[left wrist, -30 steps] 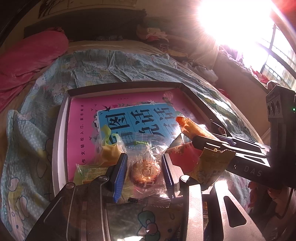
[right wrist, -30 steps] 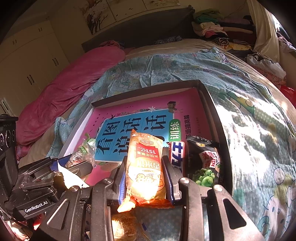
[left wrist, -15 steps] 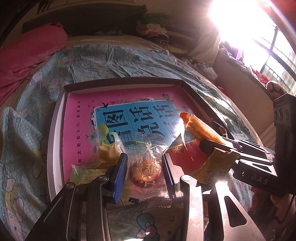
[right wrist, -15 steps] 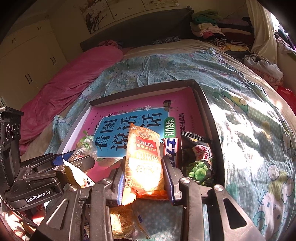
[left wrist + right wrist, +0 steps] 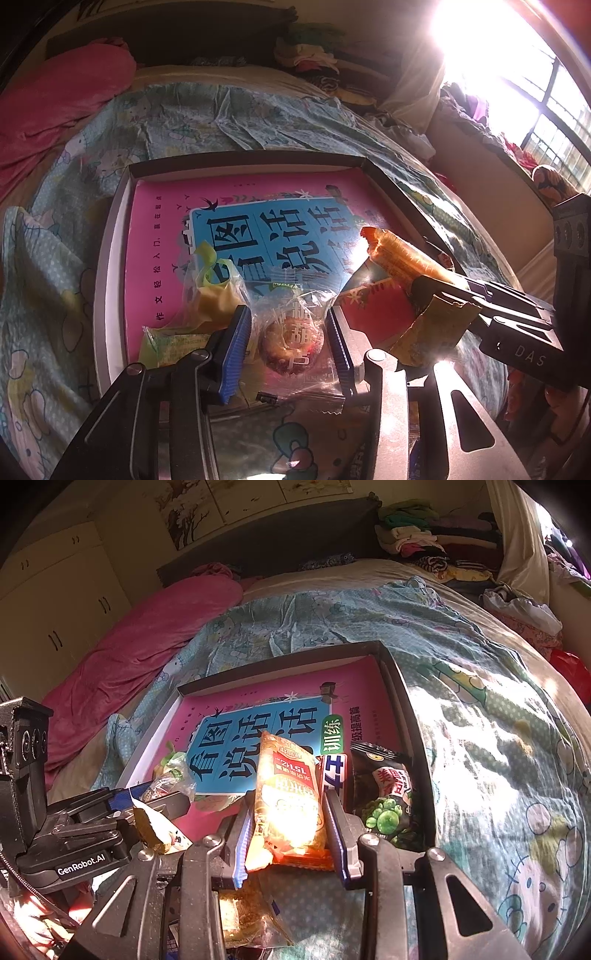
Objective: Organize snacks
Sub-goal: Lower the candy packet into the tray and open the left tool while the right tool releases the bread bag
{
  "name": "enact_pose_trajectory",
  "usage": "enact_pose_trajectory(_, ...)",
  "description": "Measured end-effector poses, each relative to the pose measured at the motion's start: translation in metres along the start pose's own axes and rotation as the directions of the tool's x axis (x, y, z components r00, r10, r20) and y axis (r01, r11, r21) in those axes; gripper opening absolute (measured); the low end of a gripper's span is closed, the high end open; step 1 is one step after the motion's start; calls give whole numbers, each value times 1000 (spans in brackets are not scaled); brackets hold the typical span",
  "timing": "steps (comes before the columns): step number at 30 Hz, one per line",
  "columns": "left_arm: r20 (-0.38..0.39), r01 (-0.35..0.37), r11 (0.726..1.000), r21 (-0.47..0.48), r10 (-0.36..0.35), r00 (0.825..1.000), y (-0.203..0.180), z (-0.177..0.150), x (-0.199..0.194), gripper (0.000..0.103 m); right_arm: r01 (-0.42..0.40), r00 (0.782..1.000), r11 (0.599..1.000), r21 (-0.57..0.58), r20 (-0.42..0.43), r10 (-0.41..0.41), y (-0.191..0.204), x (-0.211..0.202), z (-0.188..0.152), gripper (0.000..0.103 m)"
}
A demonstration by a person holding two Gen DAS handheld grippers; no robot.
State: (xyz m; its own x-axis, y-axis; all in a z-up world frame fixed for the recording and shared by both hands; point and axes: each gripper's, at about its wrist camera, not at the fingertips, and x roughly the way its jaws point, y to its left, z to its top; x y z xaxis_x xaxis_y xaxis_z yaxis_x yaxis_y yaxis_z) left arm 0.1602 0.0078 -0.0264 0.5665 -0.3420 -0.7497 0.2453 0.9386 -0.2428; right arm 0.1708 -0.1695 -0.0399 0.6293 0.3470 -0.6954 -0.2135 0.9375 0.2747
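left tongs (image 5: 288,341): jaws opening, clear-wrapped pastry (image 5: 291,339) between them at tray (image 5: 110,236) near edge | right tongs (image 5: 288,823): clamped on orange snack bag (image 5: 286,797), above tray | tray on bed (image 5: 480,738)

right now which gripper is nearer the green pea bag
Right. The right gripper, shut on the orange packet, sits just beside the pea bag. The left gripper, opening around a clear-wrapped cake, is farther off, across the box.

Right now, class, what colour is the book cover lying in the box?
Pink, with a blue title panel; the right wrist view shows it best.
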Motion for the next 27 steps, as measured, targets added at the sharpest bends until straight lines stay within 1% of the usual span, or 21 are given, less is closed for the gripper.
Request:
enact_pose_trajectory(3, -1, 2, 1000, -1, -2, 1000, 0, 0, -1, 48, 1, 1000, 1000, 3, 1, -1, 0, -1, 0, 35)
enact_pose_trajectory(11, 2, 2, 1000, -1, -2, 1000, -1, 0, -3, 50, -1, 1000, 1000, 13, 8, 1, -2, -6, 0, 38)
enact_pose_trajectory(15, 12, 5, 1000, -6, -5, 1000, 0, 1, -7, 54, -1, 1000, 1000, 18, 16, 1, -3, -9, 0, 42)
enact_pose_trajectory(18, 24, 5, 1000, -10, -4, 1000, 0, 2, -10, 62, -1, 1000, 1000, 22, 22, 1, -4, -11, 1, 43)
enact_pose_trajectory(21, 33, 12, 1000, -13, -12, 999, 1, 3, -14, 63, -2, 1000, 1000, 23, 28, 1, -4, -13, 1, 45)
enact_pose_trajectory(24, 44, 11, 1000, -8, -10, 999, 0, 3, -17, 67, -1, 1000, 1000, 22, 30, 1, -4, -14, 0, 46)
enact_pose_trajectory(27, 52, 11, 1000, -5, -11, 999, 0, 4, -20, 67, 3, 999, 1000, 16, 31, -3, -4, -15, 0, 47)
